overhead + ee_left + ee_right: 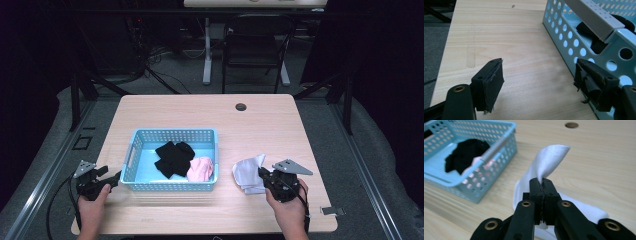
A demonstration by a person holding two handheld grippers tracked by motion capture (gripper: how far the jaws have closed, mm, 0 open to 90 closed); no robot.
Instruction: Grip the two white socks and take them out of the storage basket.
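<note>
Right gripper (543,185) pinches soft white cloth (549,160) tight; cloth sits on wood table (260,125), right of light-blue plastic basket (172,135) w/ holes. Left gripper (539,75) spread wide by basket's corner.

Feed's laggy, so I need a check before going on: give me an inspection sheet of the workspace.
Surface: wooden table, round hole near far edge.
Job's things: white cloth on table right of basket; black cloth and pink cloth inside basket.
Clutter: nothing seen.
Grippers: right gripper shut on white cloth; left gripper open at basket's left wall.
Cables: one trails from left gripper; more on floor behind.
Surroundings: dark room, chair beyond table.
</note>
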